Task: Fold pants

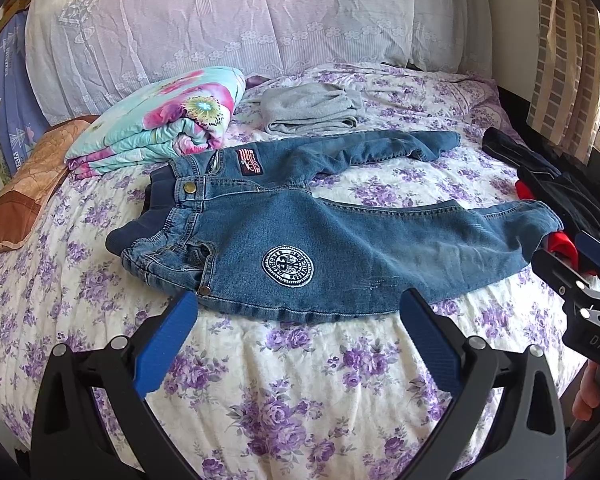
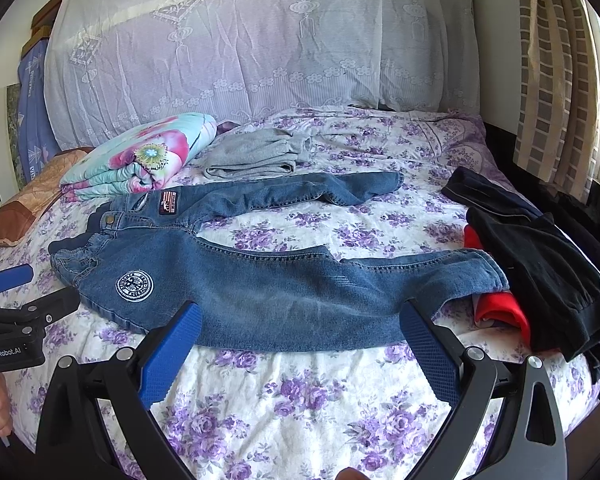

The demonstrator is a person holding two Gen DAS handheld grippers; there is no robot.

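Left wrist view: jeans (image 1: 300, 240) lie just beyond spread fingers (image 1: 168, 344).

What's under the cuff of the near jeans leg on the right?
A red garment pokes out beneath the jeans cuff, with black clothes draped over its other side. How far it runs underneath is hidden.

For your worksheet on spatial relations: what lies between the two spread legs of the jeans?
Only bare floral bedsheet between the legs of the jeans, clearest in the right wrist view.
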